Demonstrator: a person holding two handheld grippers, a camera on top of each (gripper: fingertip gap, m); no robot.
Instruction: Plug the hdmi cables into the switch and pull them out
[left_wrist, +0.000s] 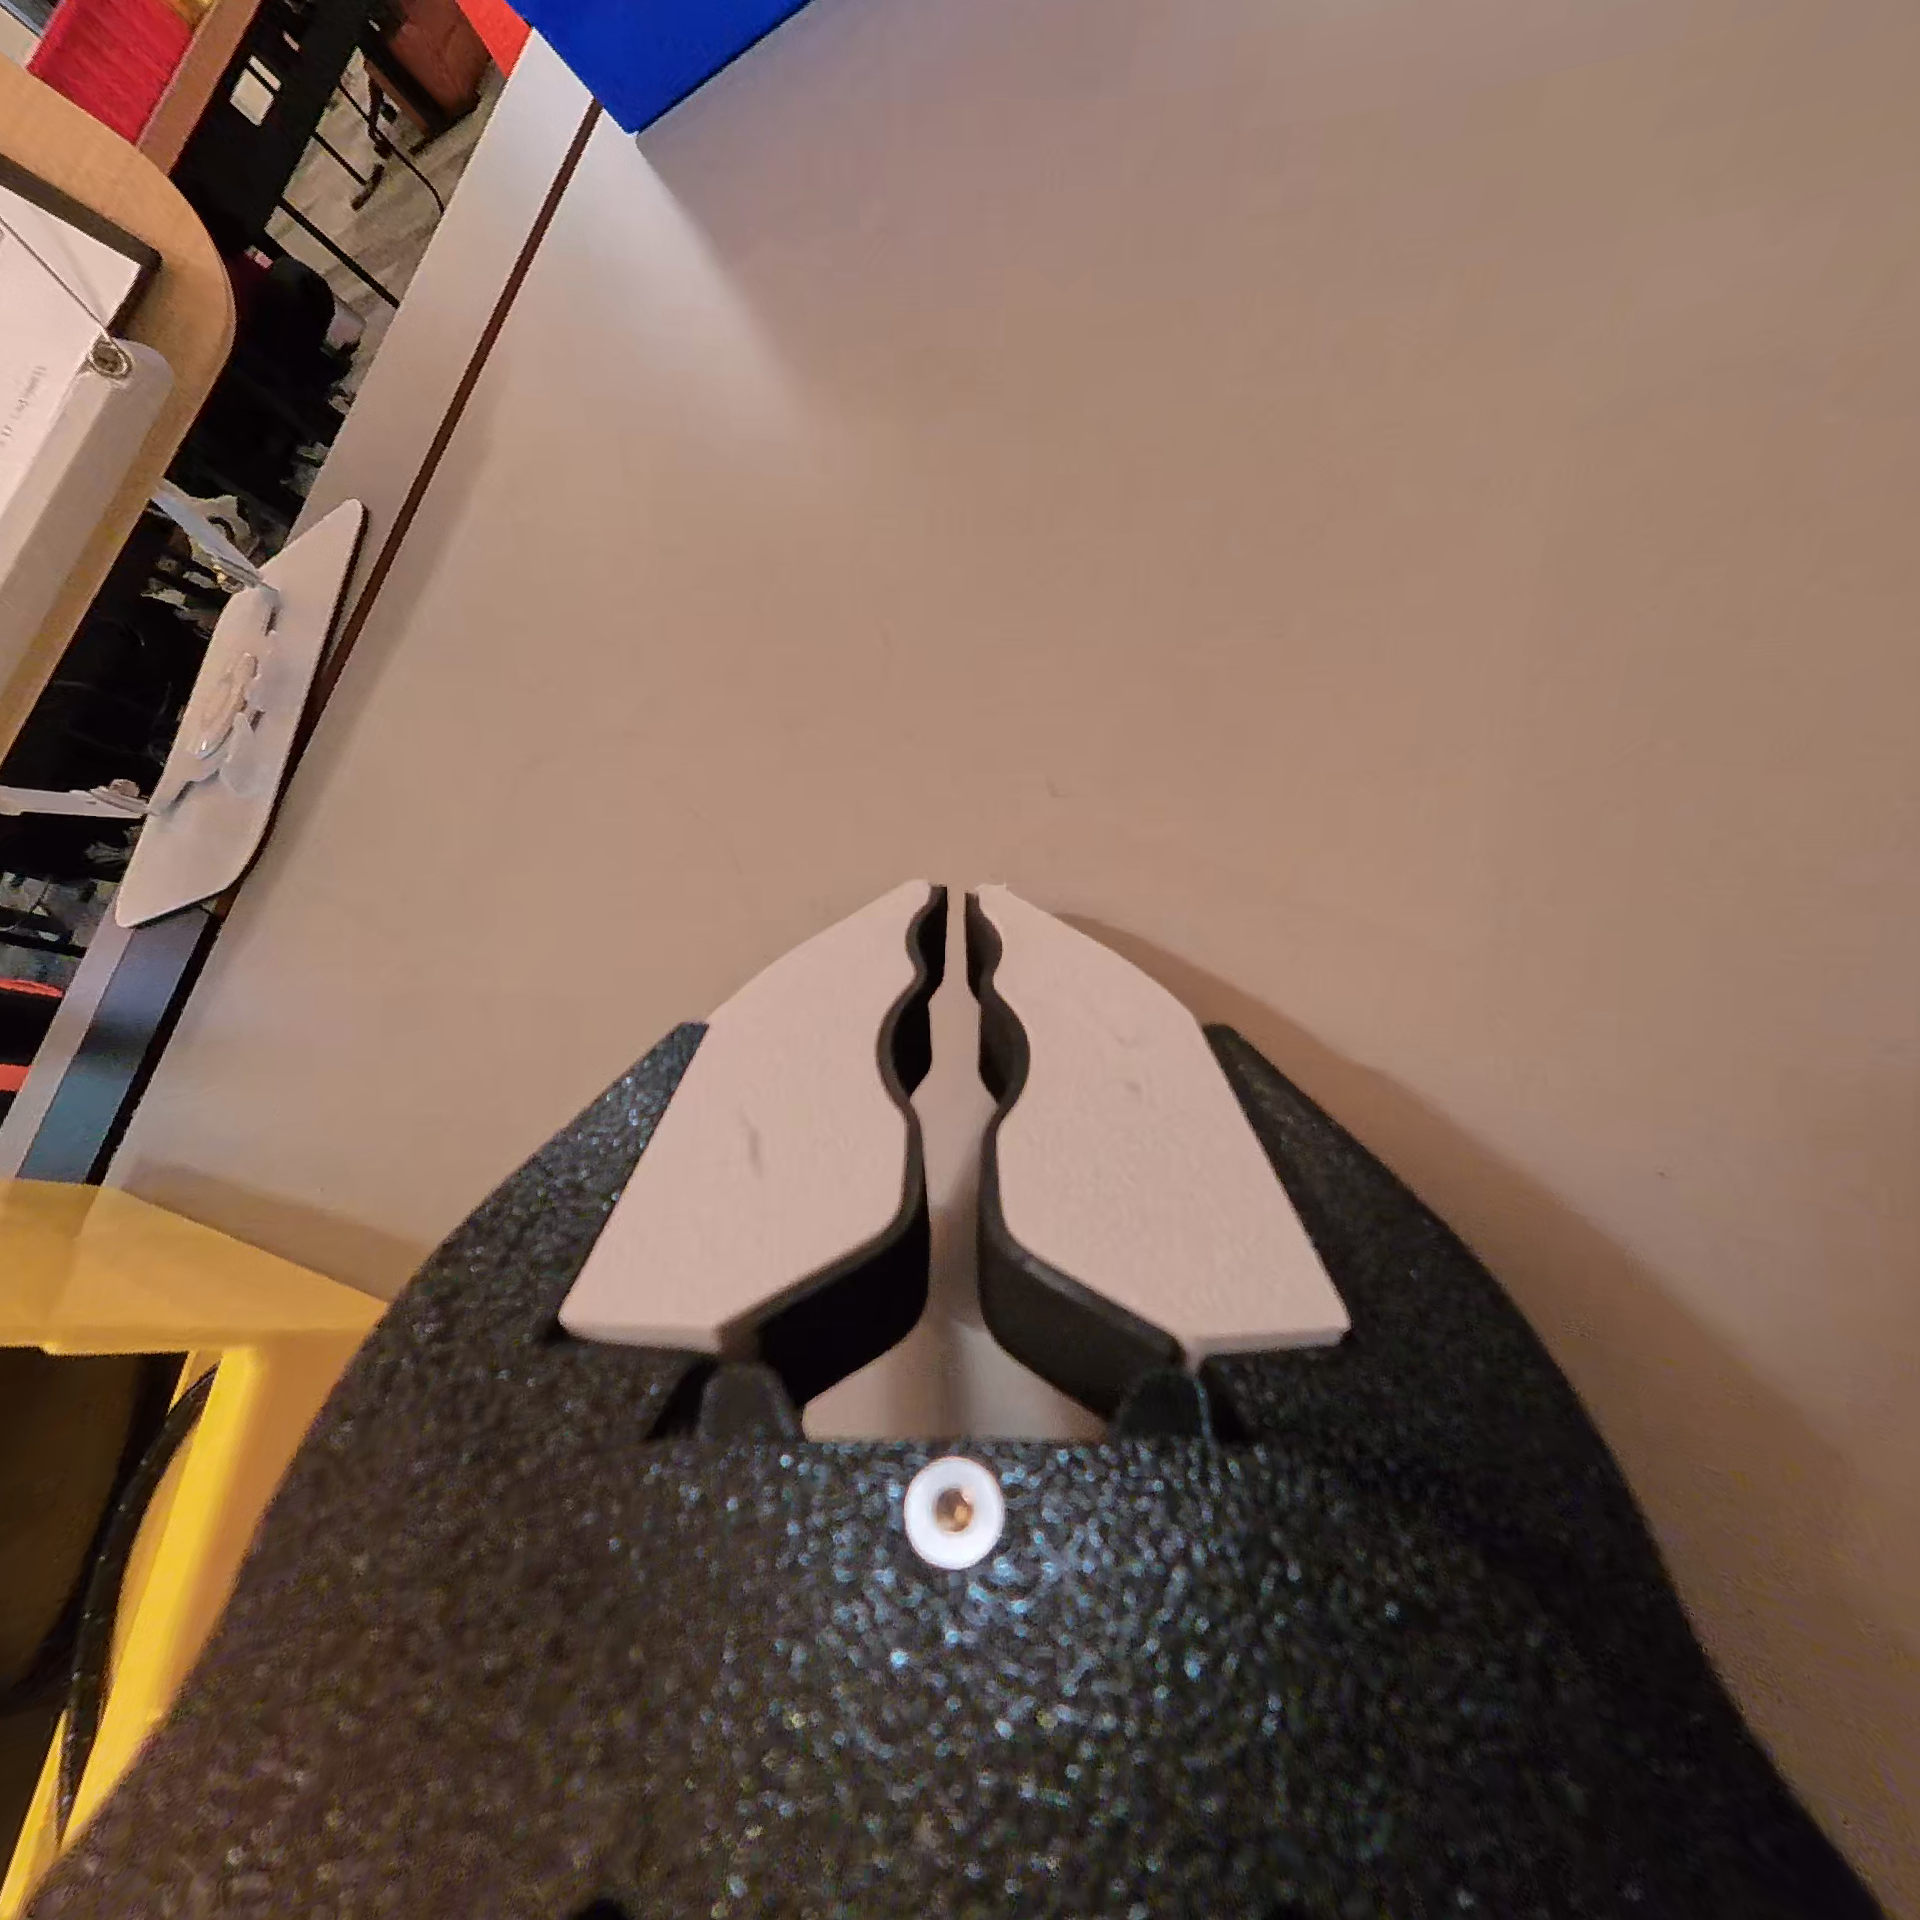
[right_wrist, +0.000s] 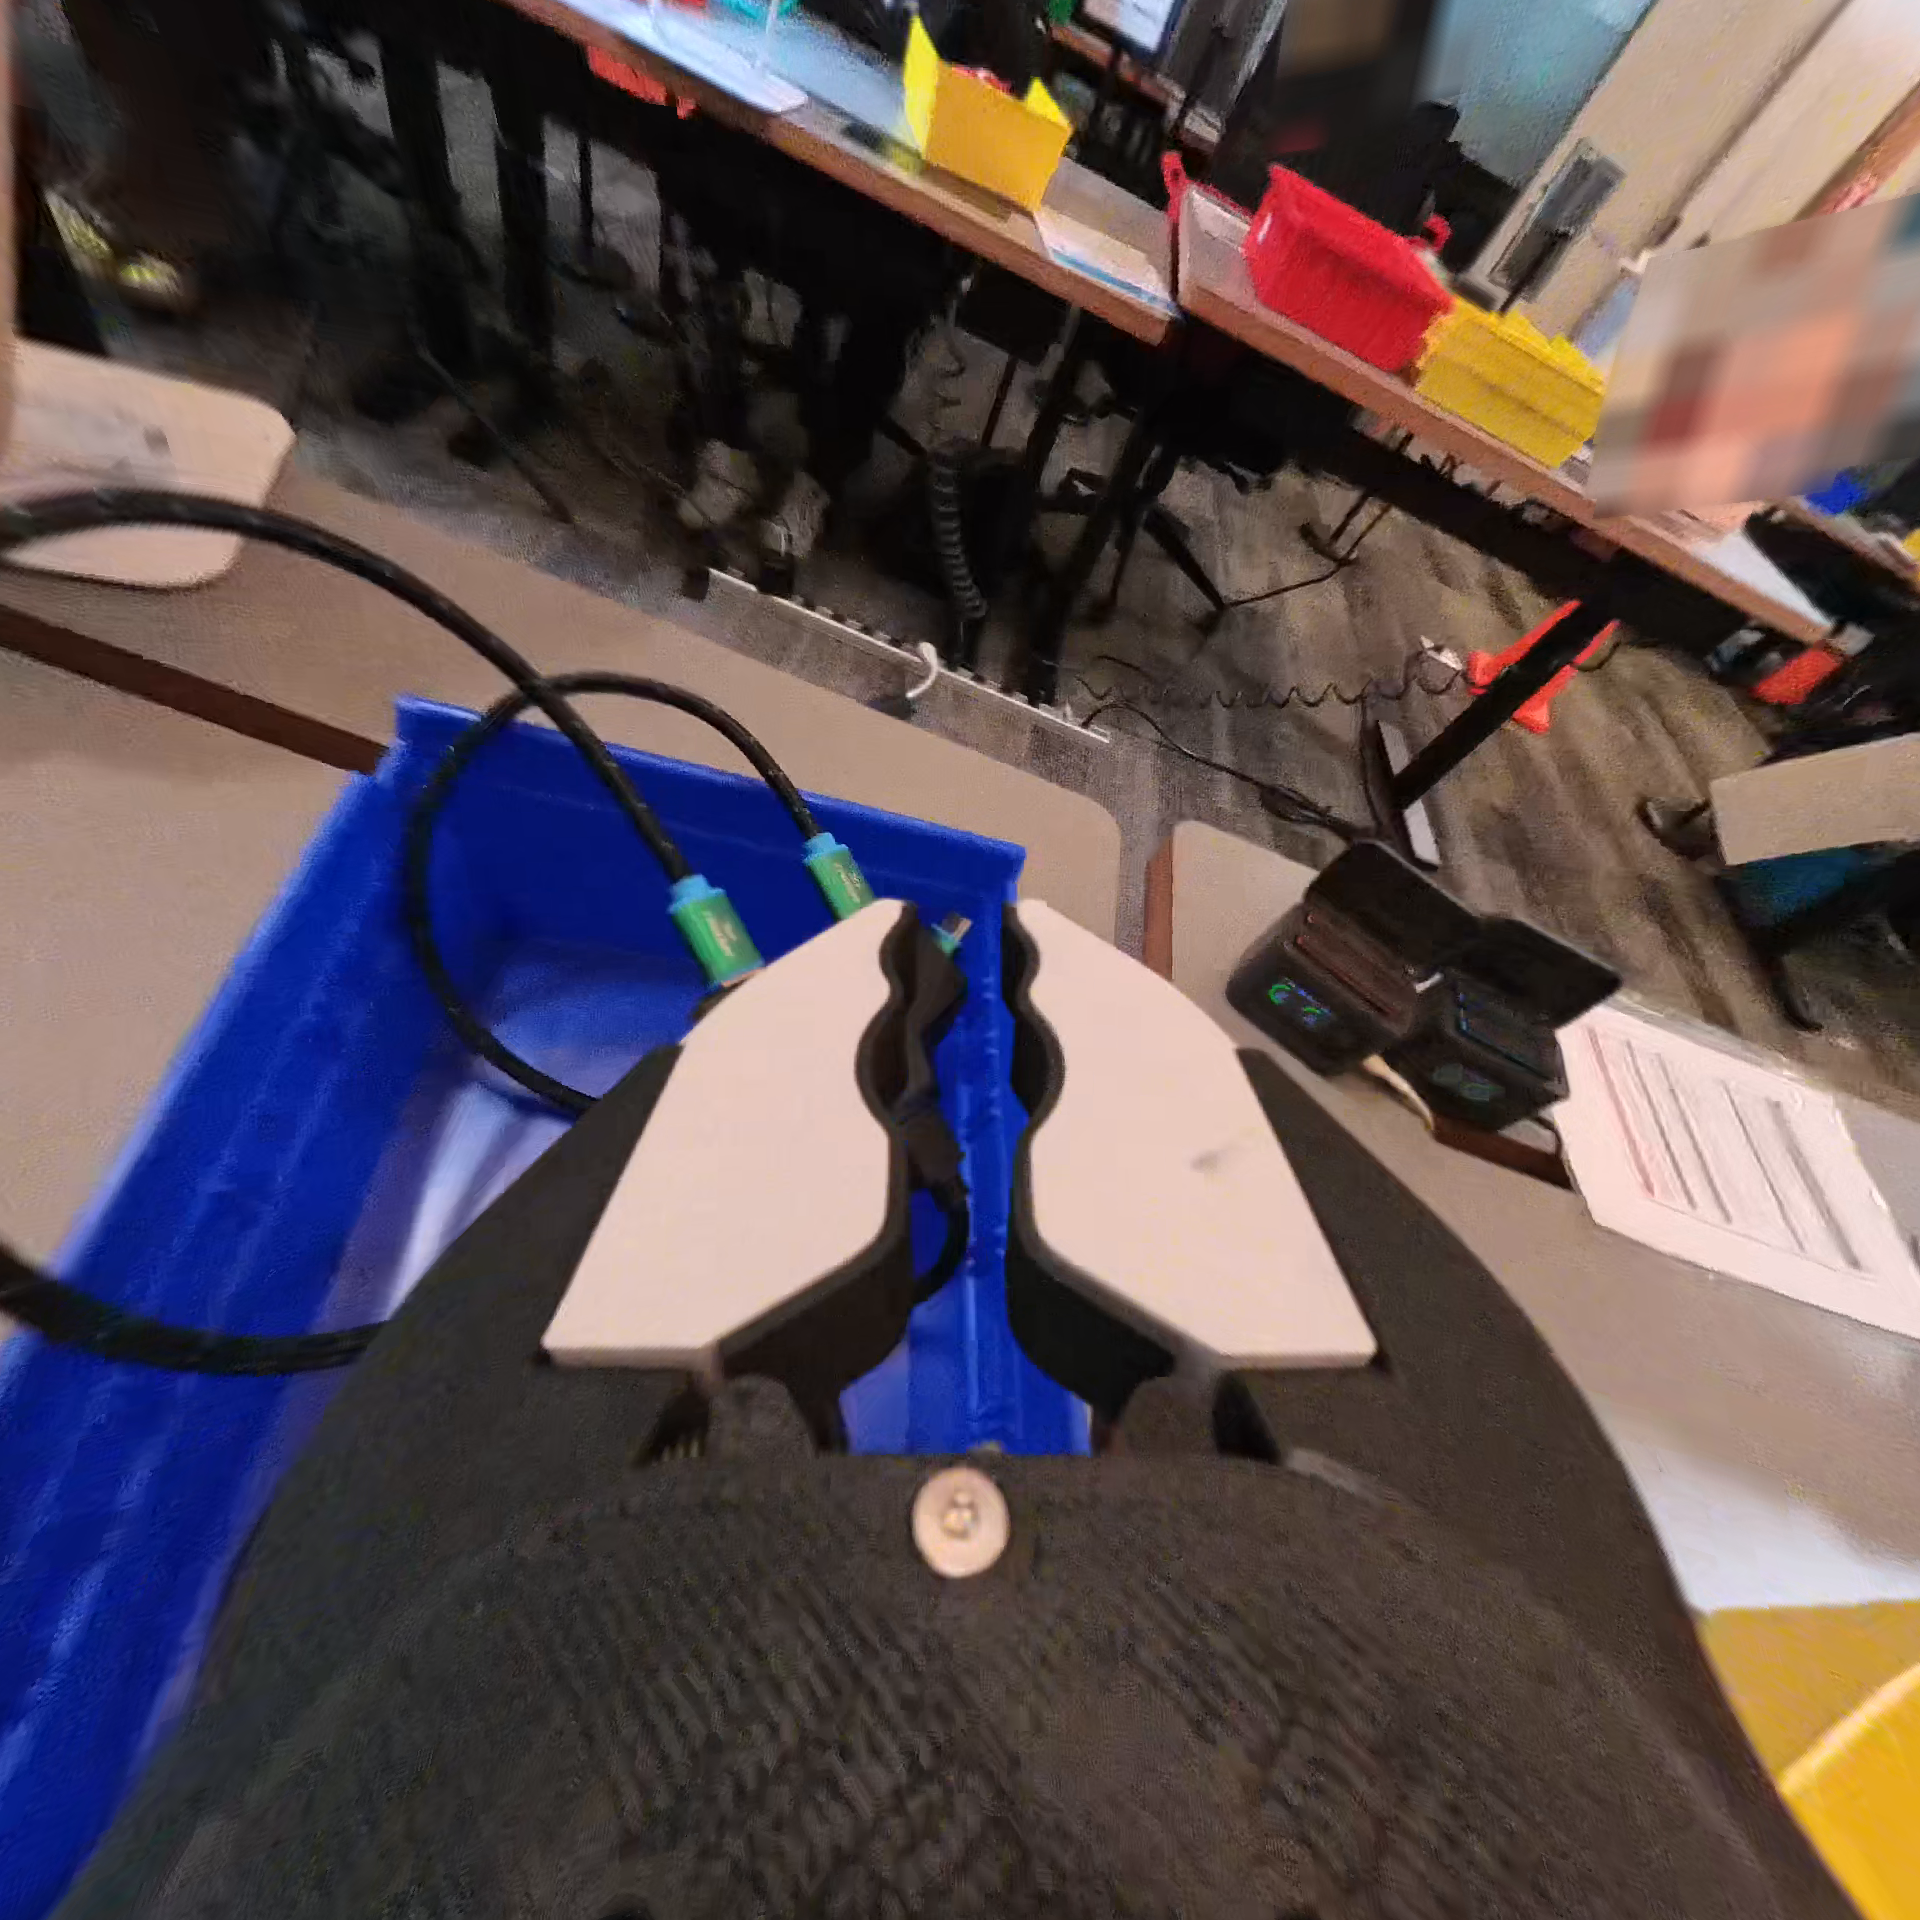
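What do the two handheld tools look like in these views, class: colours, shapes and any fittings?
The left tool and the right tool match. Each has a speckled black, wedge-shaped body carrying two flat pale grey fingers with wavy black inner edges. A round screw in a washer sits centrally below the fingers.

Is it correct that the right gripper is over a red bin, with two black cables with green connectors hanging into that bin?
Not quite: the bin is blue, not red, as the right wrist view shows. The rest holds: the right gripper is over it, and two black cables with green connectors hang into it.
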